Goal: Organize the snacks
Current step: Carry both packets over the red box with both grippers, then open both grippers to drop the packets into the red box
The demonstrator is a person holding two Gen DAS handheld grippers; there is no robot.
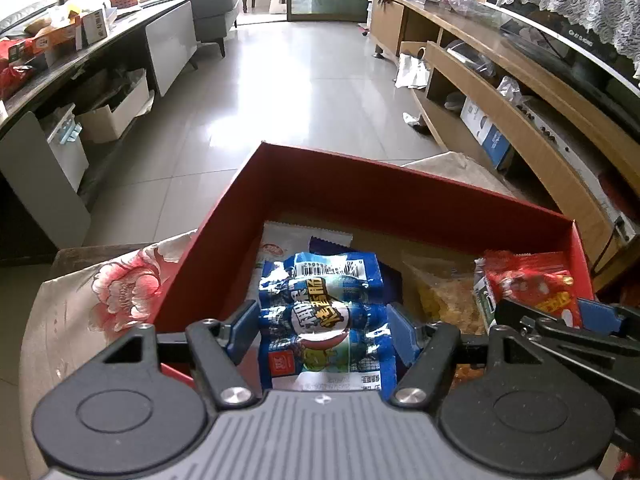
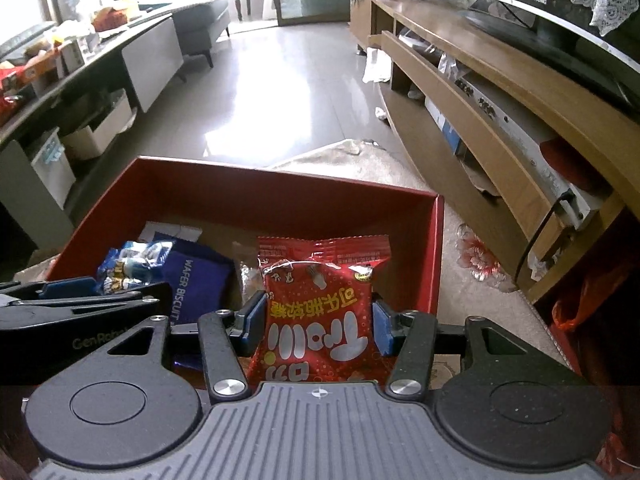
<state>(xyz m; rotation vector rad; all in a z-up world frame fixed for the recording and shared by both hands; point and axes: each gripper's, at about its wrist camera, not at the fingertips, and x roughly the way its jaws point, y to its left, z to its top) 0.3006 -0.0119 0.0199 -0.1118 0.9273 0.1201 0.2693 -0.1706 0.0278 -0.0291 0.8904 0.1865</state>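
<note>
Snacks: blue packet (image 1: pixel 324 320) held in left tool (image 1: pixel 323 330), red packet (image 2: pixel 318 316) between the pads of right tool (image 2: pixel 319 322), whose grip looks loose. Both over red box (image 1: pixel 360 196), above other packets. Placing step; next, likely lower and release inside.

snack packets (image 1: pixel 320 312) in box (image 1: pixel 360 196), box on cloth (image 1: pixel 80 312)

Glossy crinkled blue snack packet (image 1: pixel 320 316), matt red cardboard box (image 1: pixel 360 192) (plain inside), shiny floor tiles (image 1: pixel 280 80)
</note>
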